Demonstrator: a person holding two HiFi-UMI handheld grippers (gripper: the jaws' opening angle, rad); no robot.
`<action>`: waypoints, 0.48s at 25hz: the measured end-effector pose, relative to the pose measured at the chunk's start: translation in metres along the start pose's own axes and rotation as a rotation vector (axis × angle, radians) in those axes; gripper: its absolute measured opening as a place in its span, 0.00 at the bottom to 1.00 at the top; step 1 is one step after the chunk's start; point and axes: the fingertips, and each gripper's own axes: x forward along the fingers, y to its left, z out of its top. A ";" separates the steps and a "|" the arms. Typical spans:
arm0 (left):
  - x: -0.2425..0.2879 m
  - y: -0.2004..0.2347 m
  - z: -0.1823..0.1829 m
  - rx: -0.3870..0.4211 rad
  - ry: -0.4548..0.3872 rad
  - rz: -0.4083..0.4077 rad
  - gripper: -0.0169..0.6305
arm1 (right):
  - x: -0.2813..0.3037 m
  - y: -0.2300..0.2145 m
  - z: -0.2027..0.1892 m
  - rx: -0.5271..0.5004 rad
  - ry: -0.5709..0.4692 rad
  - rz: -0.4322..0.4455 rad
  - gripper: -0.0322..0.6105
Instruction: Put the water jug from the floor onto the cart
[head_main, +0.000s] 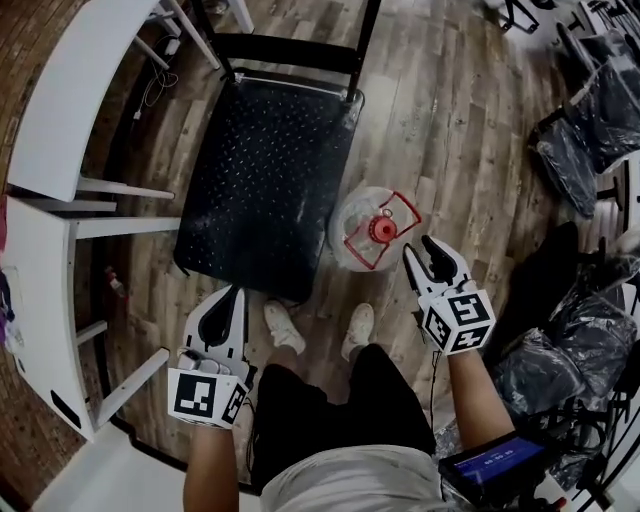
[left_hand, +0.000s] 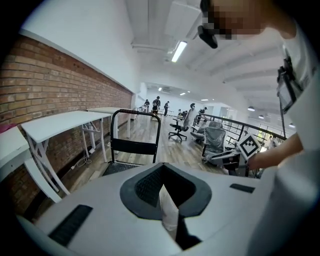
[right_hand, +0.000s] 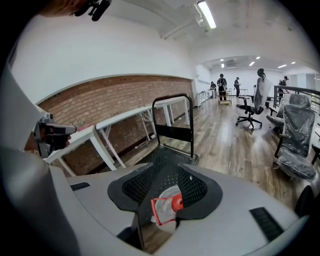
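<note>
**Item:** water jug (head_main: 365, 232), clear, with red cap and red carry handle (head_main: 396, 214).
**Location:** upright on the wood floor, just right of the cart (head_main: 262, 170) near its near right corner. It is not on the deck.
**Right tool** (head_main: 418, 247): jaws apart, empty, just near and right of the jug, not touching it.
**Left tool** (head_main: 235, 294): jaws together, empty, at the cart's near edge.
**Hazards (judged):**
- The thin handle may slip from a shallow pinch.
- A filled jug would swing and could strike the deck edge or the shoes (head_main: 284, 328).
- The round body may tip on landing.

**Clearance:**
- The deck is bare, with the push bar (head_main: 290, 50) at its far end.
- A white worktop (head_main: 60, 100) stands to the left.
- Wrapped chairs (head_main: 585, 130) stand to the right.
- There is open floor beyond the jug.
</note>
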 end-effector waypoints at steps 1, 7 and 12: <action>0.003 0.003 -0.008 -0.011 0.008 0.005 0.03 | 0.011 -0.003 -0.011 -0.007 0.019 -0.005 0.28; 0.023 0.017 -0.051 -0.053 0.039 0.028 0.03 | 0.070 -0.024 -0.072 -0.066 0.121 -0.031 0.49; 0.032 0.023 -0.079 -0.092 0.058 0.034 0.03 | 0.110 -0.030 -0.117 -0.117 0.190 -0.030 0.57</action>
